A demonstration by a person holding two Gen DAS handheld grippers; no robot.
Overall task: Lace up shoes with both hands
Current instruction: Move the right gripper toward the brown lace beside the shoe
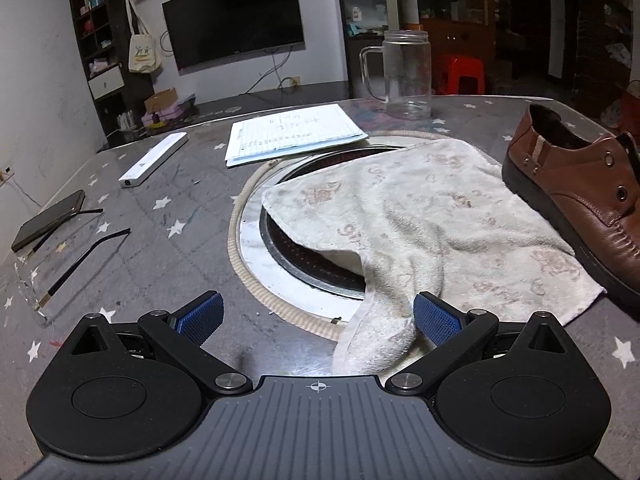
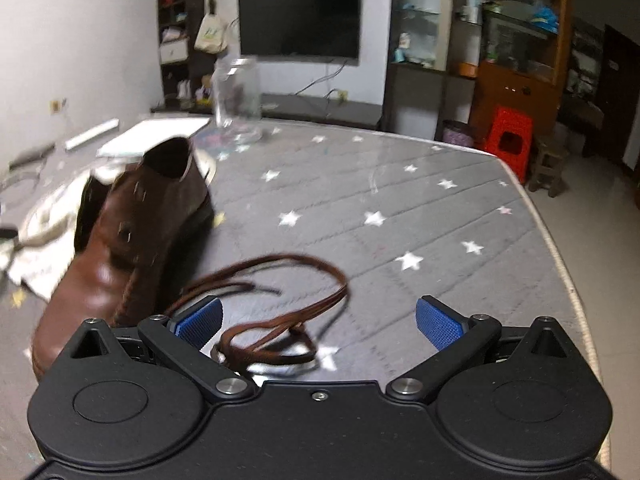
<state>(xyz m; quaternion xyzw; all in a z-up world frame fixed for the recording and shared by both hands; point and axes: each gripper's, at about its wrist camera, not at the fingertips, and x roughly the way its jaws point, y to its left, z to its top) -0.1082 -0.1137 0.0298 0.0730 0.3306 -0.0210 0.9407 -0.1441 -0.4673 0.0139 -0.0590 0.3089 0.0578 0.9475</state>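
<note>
Lacing not begun: both claws spread wide and empty, shoe bare, lace loose on the bench.

The brown leather shoe (image 1: 580, 196) sits ahead and to the right of the left claw (image 1: 318, 320), partly on a pale towel (image 1: 400, 216), its metal eyelets showing empty. Over on the right view, the brown shoelace (image 2: 276, 308) lies in a loose tangle just ahead of the right claw (image 2: 320, 322), between its blue pads, with the shoe ahead to its left. Every eyelet is judged left to thread. A lined sheet (image 1: 294, 132) carries handwriting too small to read; no brand is legible.
</note>
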